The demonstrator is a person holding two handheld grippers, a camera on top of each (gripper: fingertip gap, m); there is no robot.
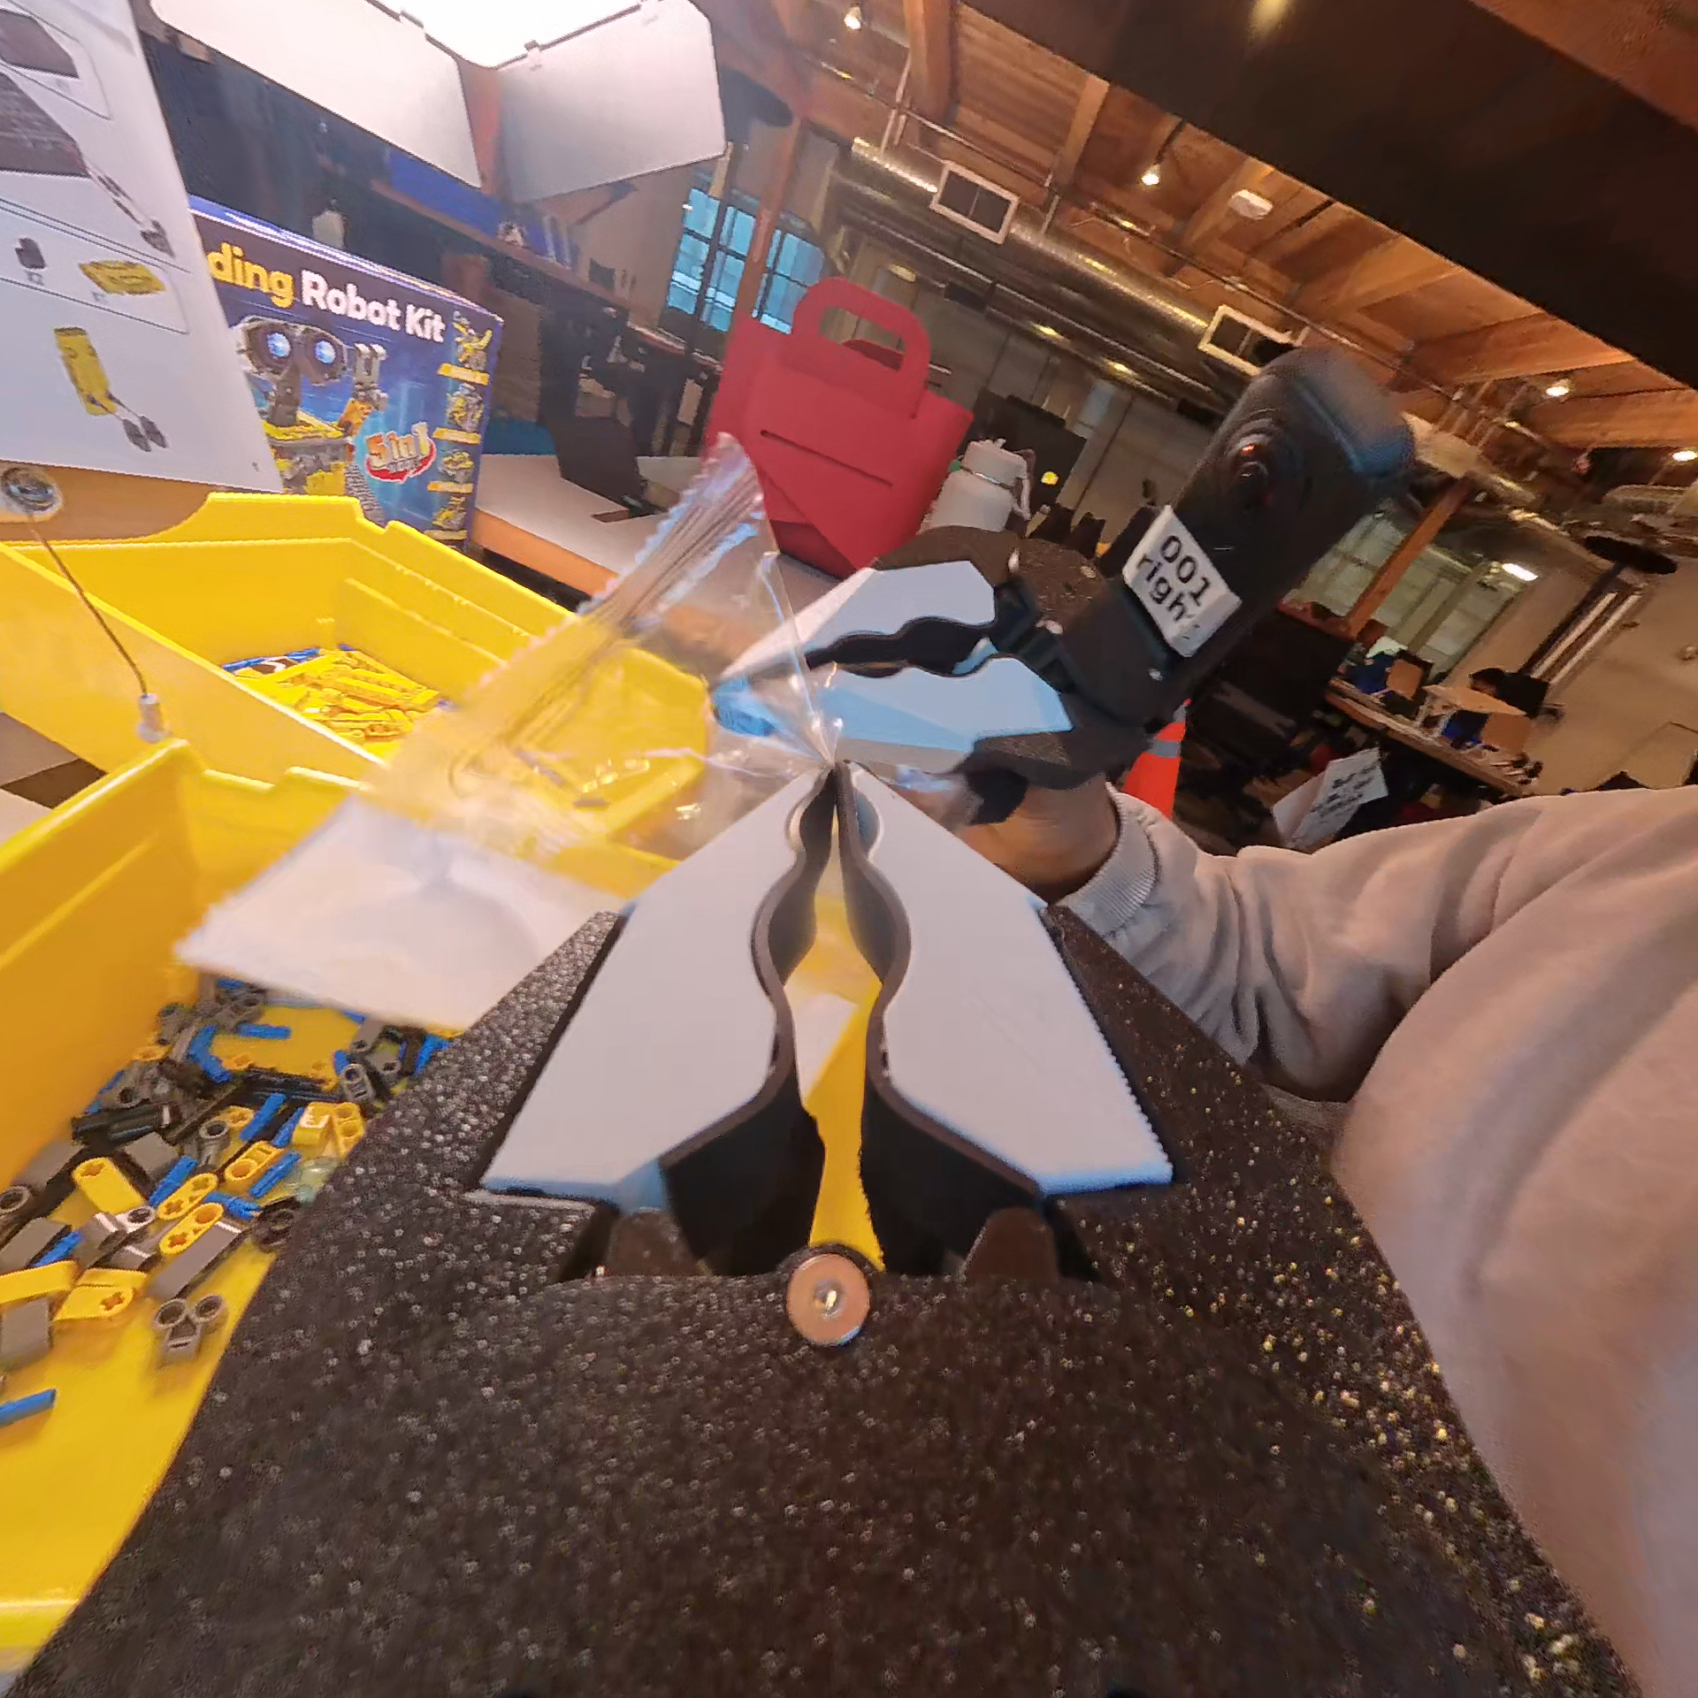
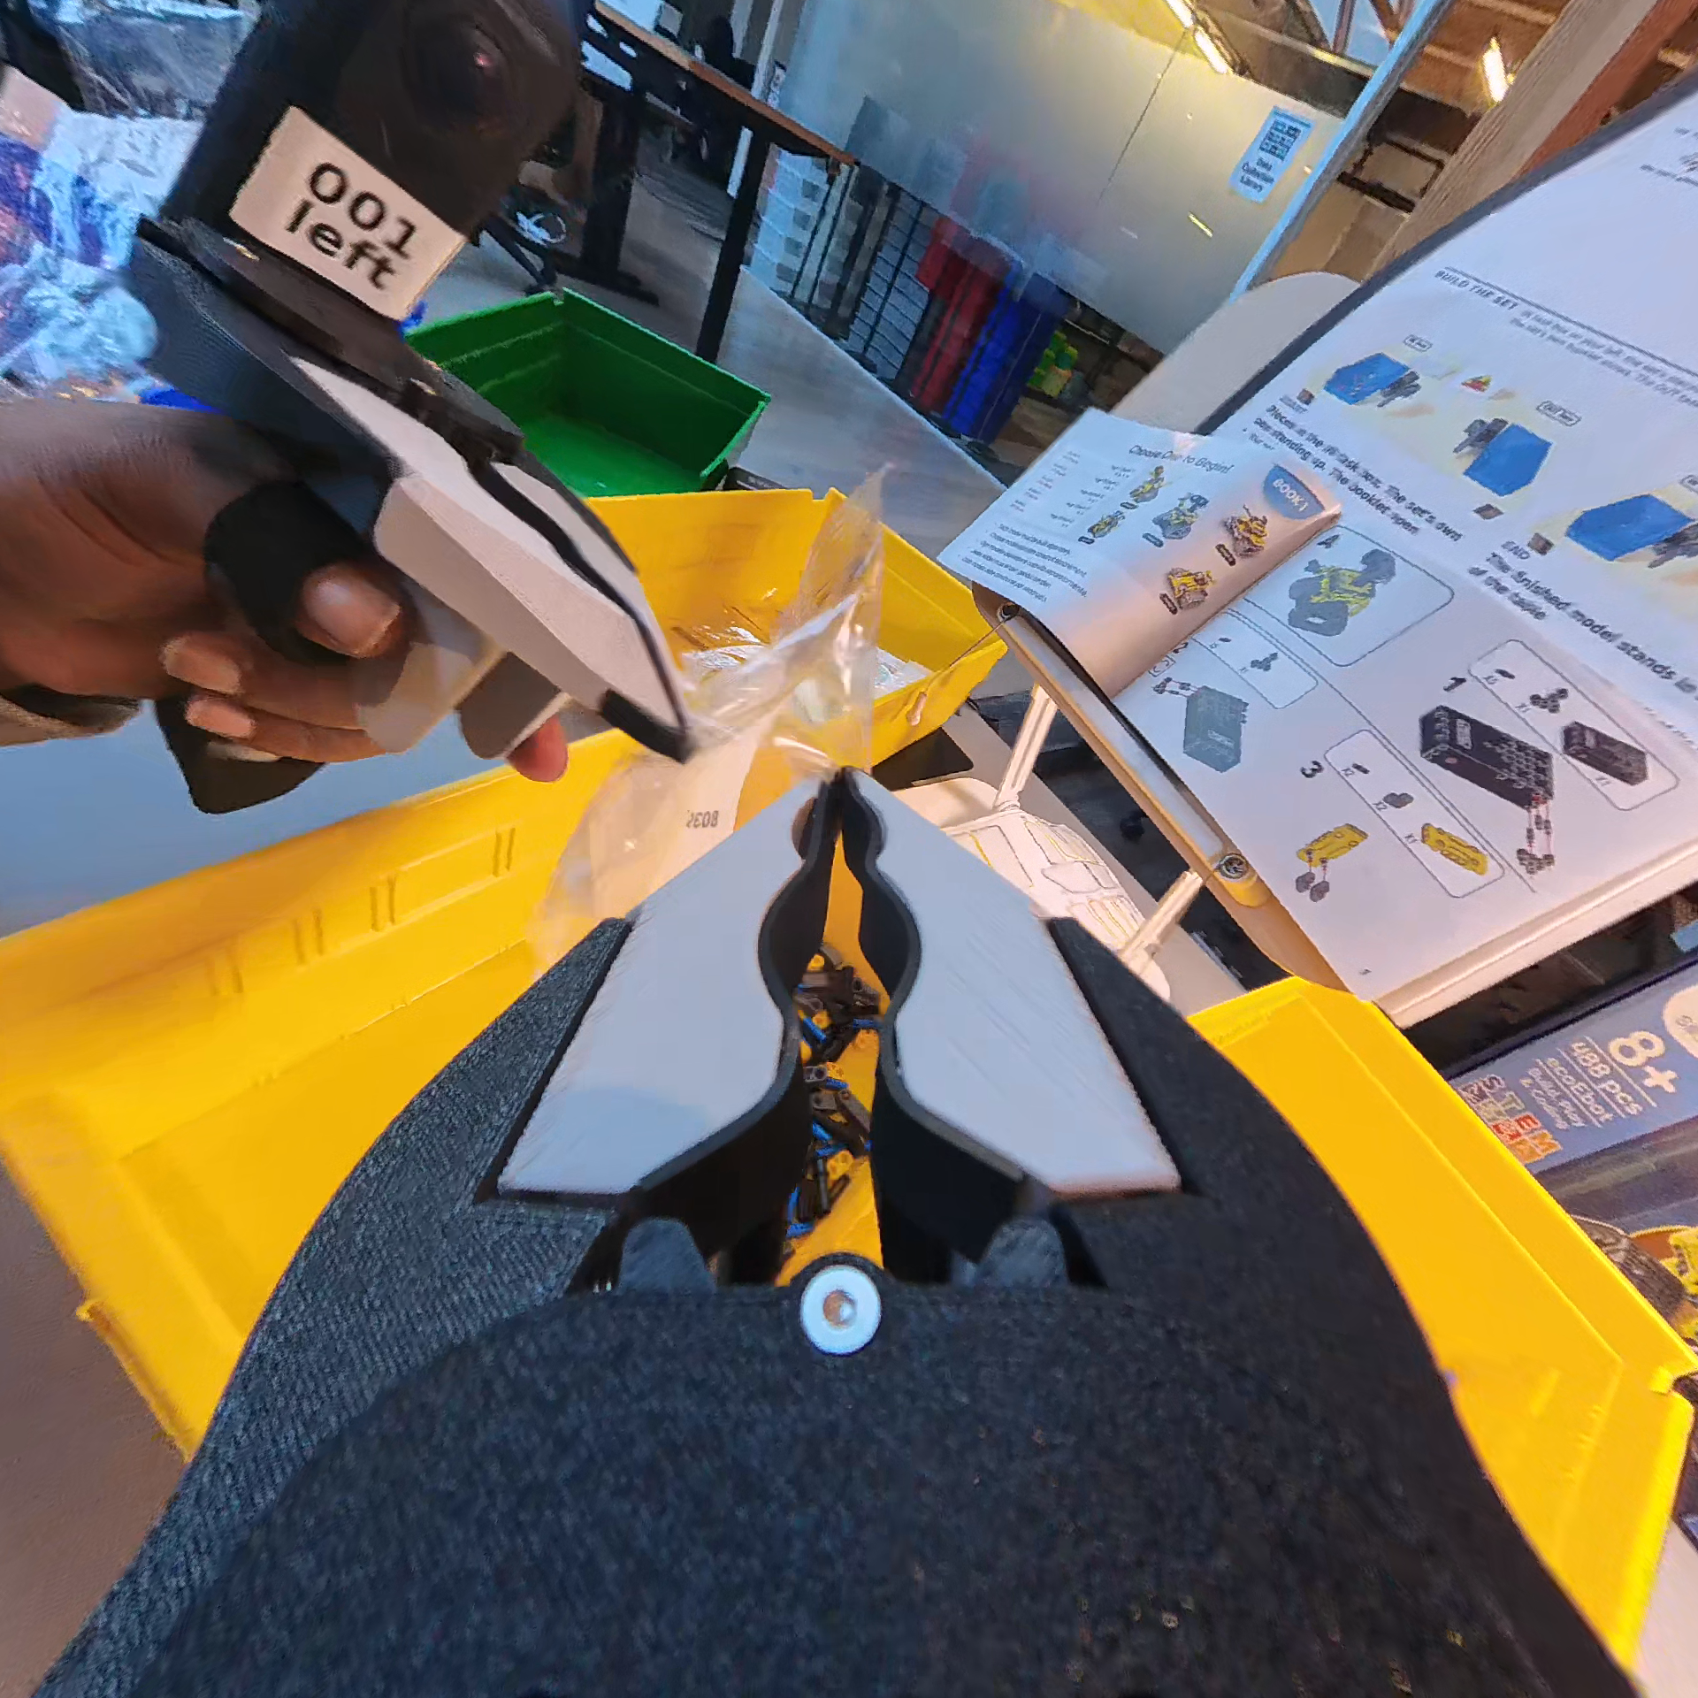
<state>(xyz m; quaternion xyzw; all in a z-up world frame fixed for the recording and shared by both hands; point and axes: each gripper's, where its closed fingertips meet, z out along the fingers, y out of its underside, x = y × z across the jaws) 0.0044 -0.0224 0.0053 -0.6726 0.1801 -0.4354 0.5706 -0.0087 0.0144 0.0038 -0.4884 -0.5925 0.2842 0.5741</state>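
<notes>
A clear plastic bag (image 1: 570, 680) with a white label end (image 1: 367, 919) hangs in the air over the yellow bins. My left gripper (image 1: 834, 774) is shut on one pinched corner of it. My right gripper (image 1: 740, 682) comes in from the right and is shut on the bag just beside that corner. In the right wrist view the right gripper (image 2: 841, 779) pinches the crumpled bag (image 2: 790, 643), and the left gripper (image 2: 678, 735), held by a hand, grips it from the left. I cannot tell what the bag contains.
A near yellow bin (image 1: 83, 919) holds several small blue, grey and yellow parts (image 1: 184, 1148). A second yellow bin (image 1: 276, 588) stands behind it. An open instruction booklet (image 2: 1378, 643) leans on a stand at right. A green bin (image 2: 597, 404), a kit box (image 1: 367, 367) and a red bag (image 1: 836, 441) stand farther off. Less than 4 cm separates the two grippers' tips.
</notes>
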